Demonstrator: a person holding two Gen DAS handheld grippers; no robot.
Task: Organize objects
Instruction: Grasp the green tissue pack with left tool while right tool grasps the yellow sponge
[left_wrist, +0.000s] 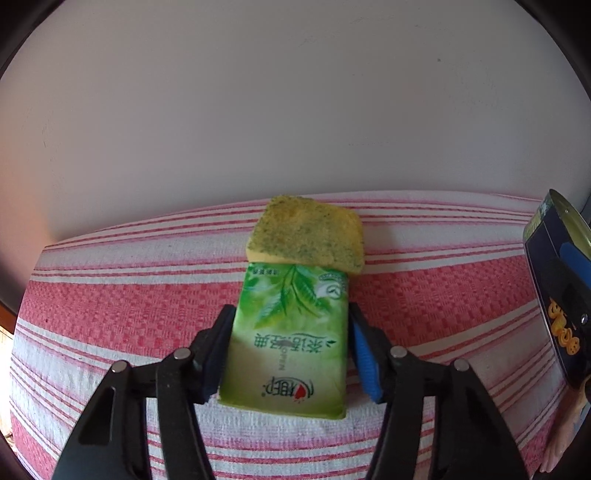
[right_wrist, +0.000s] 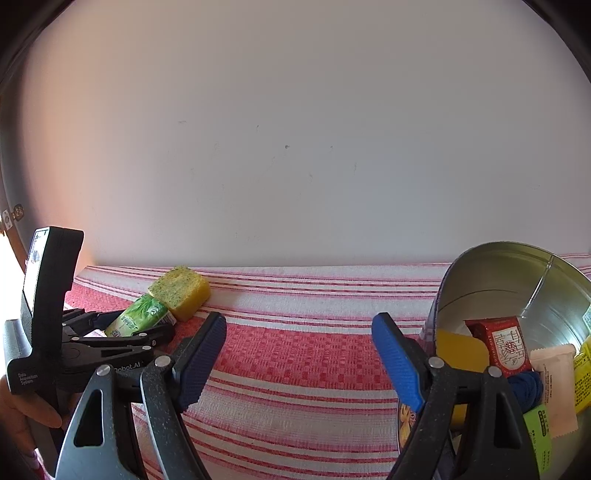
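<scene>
My left gripper (left_wrist: 288, 343) is clamped on the green tissue pack (left_wrist: 291, 332), its long axis running straight ahead between the jaws, far end touching the sponge (left_wrist: 306, 236); my right gripper (right_wrist: 299, 354) gapes empty, tin (right_wrist: 517, 288) just right of its jaws

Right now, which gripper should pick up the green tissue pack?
Left. The left gripper already has the green tissue pack between its fingers, touching the yellow sponge. The right gripper is off to the side by the metal tin, with only striped cloth between its fingers.
</scene>
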